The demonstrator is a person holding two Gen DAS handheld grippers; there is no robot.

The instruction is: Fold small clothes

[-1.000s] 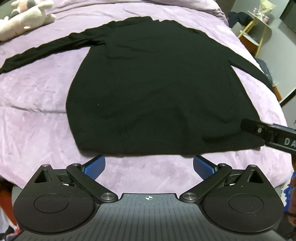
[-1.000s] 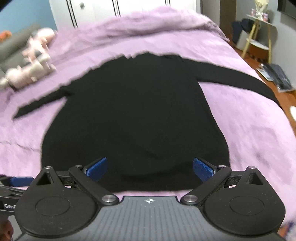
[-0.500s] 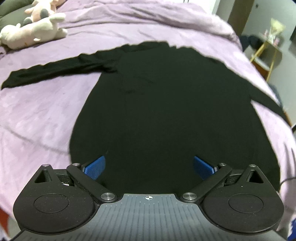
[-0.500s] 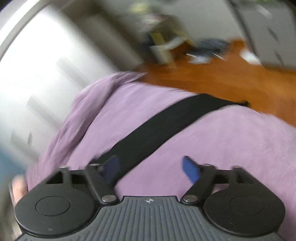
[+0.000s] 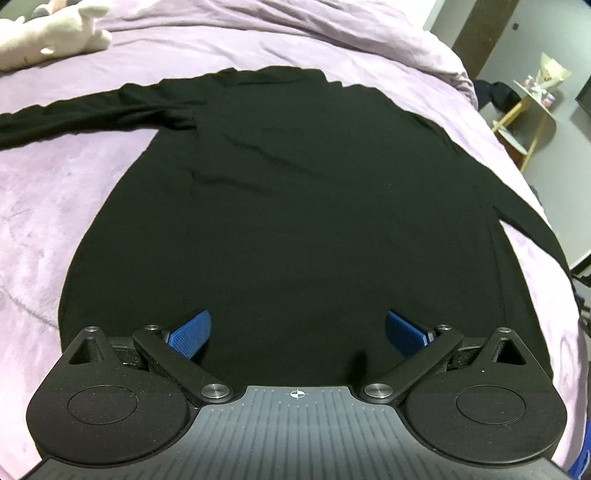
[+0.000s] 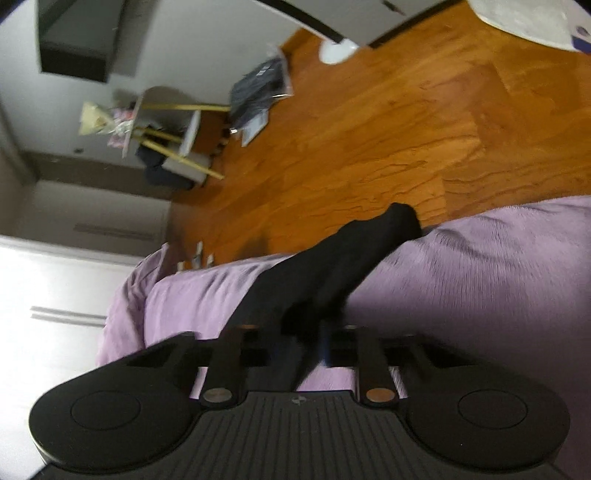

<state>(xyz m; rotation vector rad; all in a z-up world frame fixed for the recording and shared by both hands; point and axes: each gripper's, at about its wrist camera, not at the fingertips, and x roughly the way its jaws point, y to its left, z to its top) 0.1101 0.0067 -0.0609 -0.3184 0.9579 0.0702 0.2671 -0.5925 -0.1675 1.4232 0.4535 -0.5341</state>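
Observation:
A black long-sleeved top (image 5: 295,206) lies flat on the purple bedspread (image 5: 48,206), both sleeves spread outward. My left gripper (image 5: 297,330) is open, hovering over the top's lower hem, its blue pads (image 5: 190,332) wide apart with nothing between them. In the right wrist view, my right gripper (image 6: 301,332) is shut on the top's right sleeve (image 6: 343,266) near the bed's right edge; the cuff end hangs over the edge. The view is blurred.
A white plush toy (image 5: 51,29) lies at the bed's far left. Past the right edge are a wooden floor (image 6: 388,129), a small side table (image 5: 532,107) and clothes on the floor (image 6: 255,96).
My right gripper swung off the top's body to the right sleeve and closed on it. My left gripper moved forward over the hem and stayed open.

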